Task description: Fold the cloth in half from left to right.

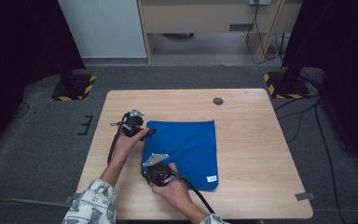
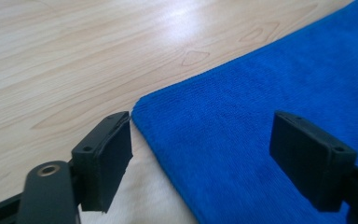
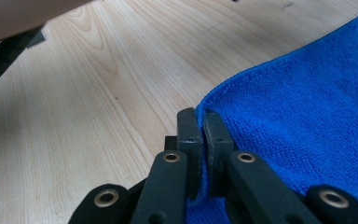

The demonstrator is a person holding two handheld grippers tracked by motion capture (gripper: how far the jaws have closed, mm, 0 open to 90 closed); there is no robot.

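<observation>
One blue cloth point(image 1: 186, 151), two grippers: right gripper point(image 3: 204, 123) clamping it.

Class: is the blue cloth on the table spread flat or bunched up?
Spread flat: the blue cloth lies as a smooth rectangle on the table, without bunching.

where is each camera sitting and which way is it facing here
High view: fixed above the person's side, looking forward and down on the table; both forearms, the left claw and right claw show.
Left gripper view: rides the left claw, looking along its open jaws at a corner of the blue cloth.
Right gripper view: rides the right claw, its jaws shut on the cloth's edge.
All three views share the cloth and the wooden tabletop.
</observation>
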